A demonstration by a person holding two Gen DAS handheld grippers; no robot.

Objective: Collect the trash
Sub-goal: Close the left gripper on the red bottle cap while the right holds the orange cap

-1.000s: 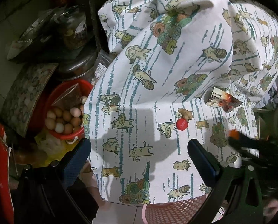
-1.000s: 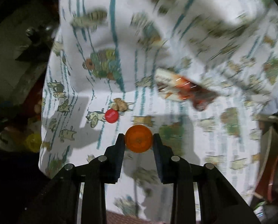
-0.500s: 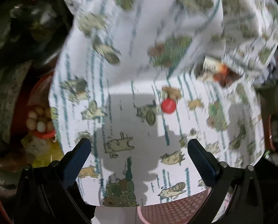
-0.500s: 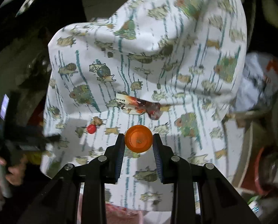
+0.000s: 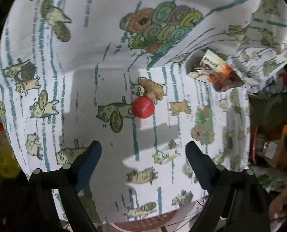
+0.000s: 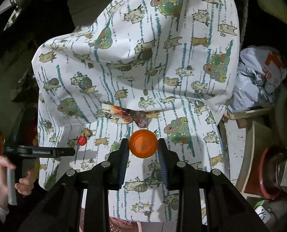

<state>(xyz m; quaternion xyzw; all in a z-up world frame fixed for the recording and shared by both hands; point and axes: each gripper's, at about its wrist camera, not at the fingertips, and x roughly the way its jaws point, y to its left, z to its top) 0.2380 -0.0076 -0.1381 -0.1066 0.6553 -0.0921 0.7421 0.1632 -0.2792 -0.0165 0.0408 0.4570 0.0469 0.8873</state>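
A red bottle cap (image 5: 143, 107) lies on a white cat-print cloth (image 5: 104, 61), beside a piece of ginger (image 5: 152, 89). A crumpled snack wrapper (image 5: 214, 71) lies further right against a fold. My left gripper (image 5: 143, 154) is open and empty, just short of the red cap. My right gripper (image 6: 143, 147) is shut on an orange bottle cap (image 6: 143, 144), held above the cloth (image 6: 162, 58). The right wrist view also shows the red cap (image 6: 82, 140), the wrapper (image 6: 124, 114) and the left gripper (image 6: 66, 151) reaching in from the left.
A pink basket rim (image 5: 143, 225) sits under the cloth's near edge. A crumpled plastic bag (image 6: 259, 77) lies to the right, with a red-rimmed pot (image 6: 267, 174) and wooden boards below it. Dark clutter lies to the left.
My left gripper has moved forward and down toward the red cap, which now looks larger. My right gripper has pulled back and up from the cloth, still holding the orange cap.
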